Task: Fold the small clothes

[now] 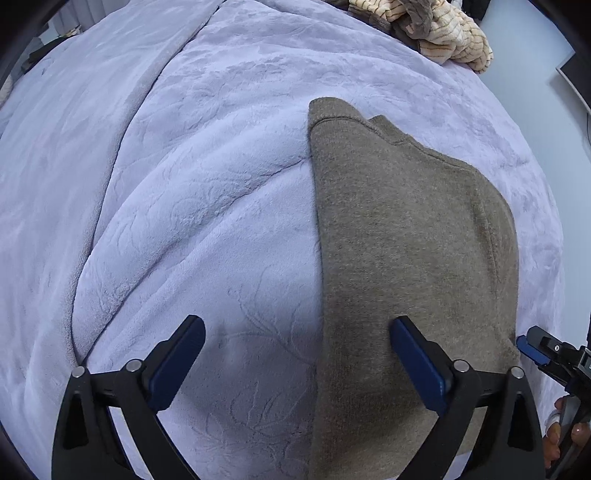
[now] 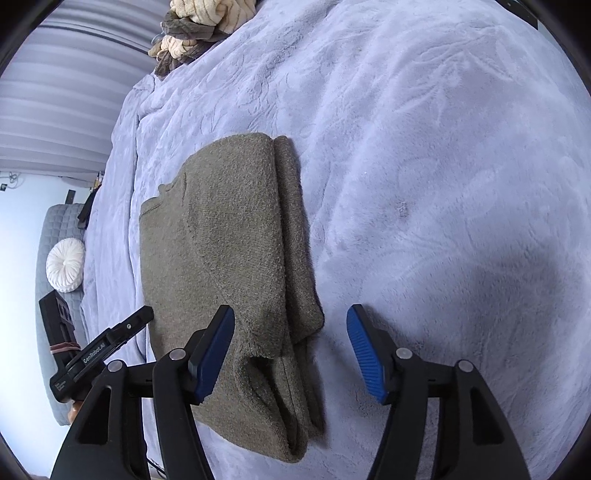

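An olive-brown knit garment (image 1: 402,258) lies folded into a long strip on the lavender blanket (image 1: 184,206). It also shows in the right wrist view (image 2: 221,236), with a folded layer along its right side. My left gripper (image 1: 297,341) is open, just above the garment's left edge, one finger over the cloth and one over the blanket. My right gripper (image 2: 290,332) is open, straddling the garment's right edge near its close end. Neither holds anything. The right gripper's tip (image 1: 532,347) shows at the left view's right edge; the left gripper (image 2: 110,343) shows at the right view's lower left.
A pile of cream striped and grey-brown clothes (image 1: 443,29) lies at the far end of the bed, also in the right wrist view (image 2: 199,22). A grey quilted seat with a round white cushion (image 2: 64,264) stands beside the bed. Pale floor shows beyond the bed's edge.
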`<state>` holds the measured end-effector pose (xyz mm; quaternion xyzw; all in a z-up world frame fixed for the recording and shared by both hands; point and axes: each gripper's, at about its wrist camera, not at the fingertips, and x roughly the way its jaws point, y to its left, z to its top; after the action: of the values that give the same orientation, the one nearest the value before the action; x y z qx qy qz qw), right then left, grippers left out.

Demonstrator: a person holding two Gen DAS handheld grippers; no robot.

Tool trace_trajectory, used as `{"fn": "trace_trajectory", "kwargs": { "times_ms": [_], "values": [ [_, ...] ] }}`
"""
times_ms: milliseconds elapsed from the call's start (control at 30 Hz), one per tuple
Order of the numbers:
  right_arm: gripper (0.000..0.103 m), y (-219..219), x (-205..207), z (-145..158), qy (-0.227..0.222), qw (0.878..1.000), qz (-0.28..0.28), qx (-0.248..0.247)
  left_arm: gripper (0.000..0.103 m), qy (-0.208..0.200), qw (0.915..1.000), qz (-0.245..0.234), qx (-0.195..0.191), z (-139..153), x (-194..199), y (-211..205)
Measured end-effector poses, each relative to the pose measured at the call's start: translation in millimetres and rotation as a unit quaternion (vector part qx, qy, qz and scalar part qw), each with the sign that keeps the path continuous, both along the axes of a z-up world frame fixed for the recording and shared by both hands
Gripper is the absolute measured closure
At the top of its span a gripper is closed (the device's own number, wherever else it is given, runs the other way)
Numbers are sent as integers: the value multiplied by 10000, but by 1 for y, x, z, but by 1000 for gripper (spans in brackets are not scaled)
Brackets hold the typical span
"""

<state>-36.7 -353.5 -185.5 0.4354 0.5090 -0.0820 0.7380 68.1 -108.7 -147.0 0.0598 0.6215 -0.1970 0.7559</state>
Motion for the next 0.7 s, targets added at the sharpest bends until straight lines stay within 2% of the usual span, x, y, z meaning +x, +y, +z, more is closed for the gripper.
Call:
{"fn": "trace_trajectory", "kwargs": {
  "times_ms": [333,400,567,700],
  "values": [
    [34,-2,2,1,-57,9999,61,90,2,-205,9997,-131,-99,9,2,2],
    [28,-4,3,-1,-83,9998,99,139,2,-202,9996,-175,-131,10,5,0],
    [28,-12,13,-11,-130,9988,249,390,2,279,9991,-141,-271,-9,17,-5],
    [28,-14,30,-25,-216,9946,589,826,2,734,9947,-165,-698,-20,20,-10]
  ]
}}
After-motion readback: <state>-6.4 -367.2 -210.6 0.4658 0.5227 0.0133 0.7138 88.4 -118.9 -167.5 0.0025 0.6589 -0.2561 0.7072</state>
